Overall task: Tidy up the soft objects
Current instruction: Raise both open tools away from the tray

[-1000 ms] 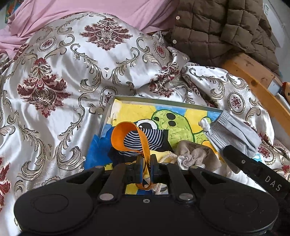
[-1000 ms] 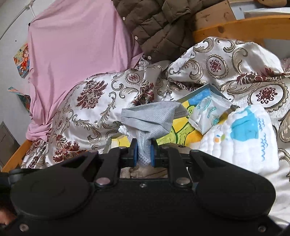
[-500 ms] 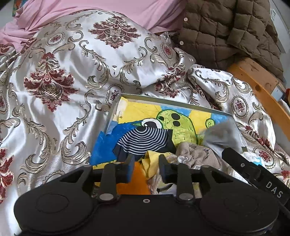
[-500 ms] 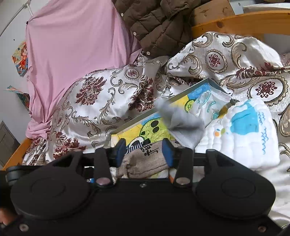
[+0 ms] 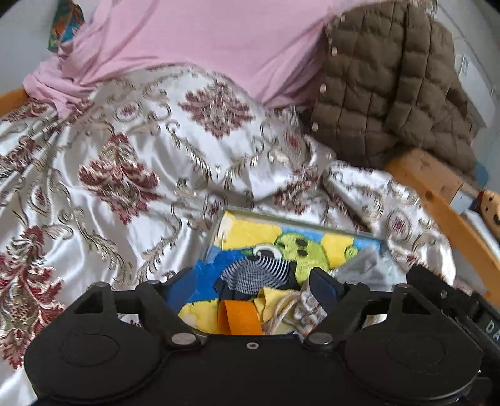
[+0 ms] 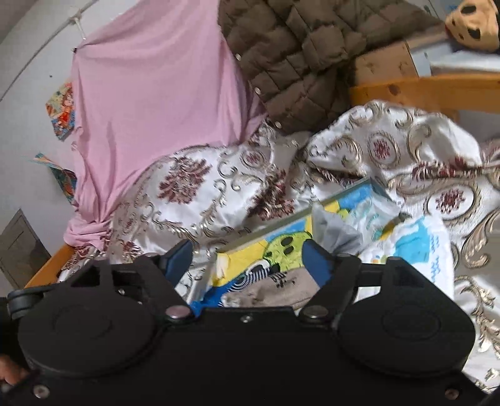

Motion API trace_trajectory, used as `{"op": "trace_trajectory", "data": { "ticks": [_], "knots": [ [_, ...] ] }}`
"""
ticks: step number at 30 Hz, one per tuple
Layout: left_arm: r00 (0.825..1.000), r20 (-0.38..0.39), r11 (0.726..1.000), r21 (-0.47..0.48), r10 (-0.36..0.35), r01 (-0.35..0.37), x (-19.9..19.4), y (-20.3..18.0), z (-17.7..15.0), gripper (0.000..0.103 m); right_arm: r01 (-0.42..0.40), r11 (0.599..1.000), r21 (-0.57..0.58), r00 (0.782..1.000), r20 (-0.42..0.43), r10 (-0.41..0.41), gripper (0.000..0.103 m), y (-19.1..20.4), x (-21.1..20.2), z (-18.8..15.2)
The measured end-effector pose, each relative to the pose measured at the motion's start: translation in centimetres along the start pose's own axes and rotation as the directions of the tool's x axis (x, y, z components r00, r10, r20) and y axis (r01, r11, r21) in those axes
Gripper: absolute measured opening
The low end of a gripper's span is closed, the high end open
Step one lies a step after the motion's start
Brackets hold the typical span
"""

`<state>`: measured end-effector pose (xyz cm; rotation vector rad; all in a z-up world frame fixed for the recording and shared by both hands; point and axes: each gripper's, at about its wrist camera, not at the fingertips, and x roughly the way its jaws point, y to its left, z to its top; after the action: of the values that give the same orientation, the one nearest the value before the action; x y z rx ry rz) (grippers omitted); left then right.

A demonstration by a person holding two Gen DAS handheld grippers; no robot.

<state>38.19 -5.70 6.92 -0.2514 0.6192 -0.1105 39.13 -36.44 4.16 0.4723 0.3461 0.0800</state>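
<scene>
A shallow box (image 5: 297,220) with a yellow, blue and green cartoon lining lies on the patterned quilt. In it are an orange band (image 5: 239,317), a striped sock (image 5: 254,274), a beige sock (image 5: 309,307) and a grey face mask (image 5: 359,265). My left gripper (image 5: 251,278) hovers over the box's near end with its jaws opening and nothing pressed between them. My right gripper (image 6: 247,254) also hangs above the box (image 6: 272,231), jaws opening, empty. The grey mask (image 6: 334,231) lies just past its right finger, and the beige sock (image 6: 275,285) sits below.
A white cloth with blue print (image 6: 418,246) and a pale packet (image 6: 372,209) lie at the box's right. A brown quilted jacket (image 5: 390,87) and a pink sheet (image 5: 203,40) are piled behind. The wooden bed frame (image 5: 437,193) runs along the right, with a spotted plush toy (image 6: 472,22) beyond.
Both grippers opened and rose. The left one let go of the orange band and the right one let go of the grey mask; both things now lie in the box.
</scene>
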Motion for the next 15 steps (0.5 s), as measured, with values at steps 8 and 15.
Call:
{"op": "trace_trajectory", "data": {
  "ticks": [8, 15],
  "knots": [
    [0.993, 0.114, 0.999, -0.023, -0.020, 0.023, -6.5, 0.3, 0.3, 0.097, -0.007, 0.996, -0.087, 0.998, 0.055, 0.011, 0.096, 2.5, -5.5, 1.4],
    [0.983, 0.179, 0.998, 0.040, -0.052, 0.046, -12.2, -0.2, -1.2, 0.102, -0.034, 0.989, -0.147, 0.993, 0.106, 0.050, 0.102, 4.4, -11.5, 2.0]
  ]
}}
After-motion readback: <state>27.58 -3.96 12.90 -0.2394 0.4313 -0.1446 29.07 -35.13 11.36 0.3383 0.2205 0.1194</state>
